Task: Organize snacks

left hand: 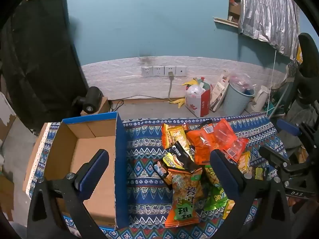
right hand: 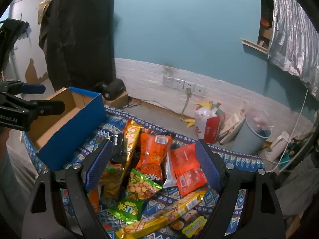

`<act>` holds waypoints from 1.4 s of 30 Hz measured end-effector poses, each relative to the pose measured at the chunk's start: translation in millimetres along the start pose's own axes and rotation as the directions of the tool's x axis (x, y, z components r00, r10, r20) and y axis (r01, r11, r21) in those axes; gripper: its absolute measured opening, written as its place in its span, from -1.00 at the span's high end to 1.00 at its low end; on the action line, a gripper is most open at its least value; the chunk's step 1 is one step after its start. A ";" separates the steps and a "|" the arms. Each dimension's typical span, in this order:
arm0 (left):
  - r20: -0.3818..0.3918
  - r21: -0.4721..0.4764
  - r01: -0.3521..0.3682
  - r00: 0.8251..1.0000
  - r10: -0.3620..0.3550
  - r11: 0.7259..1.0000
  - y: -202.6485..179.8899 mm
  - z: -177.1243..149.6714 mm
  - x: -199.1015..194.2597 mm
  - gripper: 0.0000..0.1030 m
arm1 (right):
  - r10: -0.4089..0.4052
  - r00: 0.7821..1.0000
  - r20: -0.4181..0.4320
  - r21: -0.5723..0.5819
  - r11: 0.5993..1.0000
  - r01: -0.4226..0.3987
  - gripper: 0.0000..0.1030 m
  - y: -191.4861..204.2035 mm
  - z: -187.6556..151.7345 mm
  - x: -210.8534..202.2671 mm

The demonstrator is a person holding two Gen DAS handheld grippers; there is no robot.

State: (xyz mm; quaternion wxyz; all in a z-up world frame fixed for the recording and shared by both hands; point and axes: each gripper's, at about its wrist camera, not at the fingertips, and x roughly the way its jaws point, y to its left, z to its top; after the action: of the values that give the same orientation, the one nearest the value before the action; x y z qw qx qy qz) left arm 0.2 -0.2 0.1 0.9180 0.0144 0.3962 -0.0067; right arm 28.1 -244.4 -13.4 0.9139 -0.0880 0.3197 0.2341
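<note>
Progress: none evident | cardboard box (left hand: 89, 155) left, found empty | snack packets (right hand: 151, 171) heaped right on patterned cloth (left hand: 143, 181) | left gripper (left hand: 159, 171), right gripper (right hand: 153, 163) both released, nothing grasped

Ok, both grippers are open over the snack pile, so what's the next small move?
Probably lower the right gripper onto the orange packet lying atop the pile and close. The box beside it looks empty, and neither gripper holds anything.

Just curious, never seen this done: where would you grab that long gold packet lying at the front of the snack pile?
Probably across the middle of the long gold packet, coming down from above. It lies flat and narrow on the patterned cloth, so open fingers should span its width there.
</note>
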 end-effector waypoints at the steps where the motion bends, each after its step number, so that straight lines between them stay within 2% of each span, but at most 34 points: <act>1: 0.000 0.001 0.000 1.000 0.000 1.000 -0.3 0.2 -0.2 -0.98 | 0.000 1.000 0.000 0.000 1.000 0.000 -0.61 0.0 0.0 0.0; 42: -0.016 0.015 0.018 1.000 -0.017 1.000 -5.0 -6.4 5.5 -0.98 | 0.022 1.000 -0.017 -0.002 1.000 -0.022 -0.61 1.2 -1.4 0.6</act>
State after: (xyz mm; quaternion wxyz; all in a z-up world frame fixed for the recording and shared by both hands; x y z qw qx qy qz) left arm -0.8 -5.0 -8.4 0.9147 0.0179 0.4034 -0.0176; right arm 27.1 -243.6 -14.9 0.9084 -0.0875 0.3283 0.2437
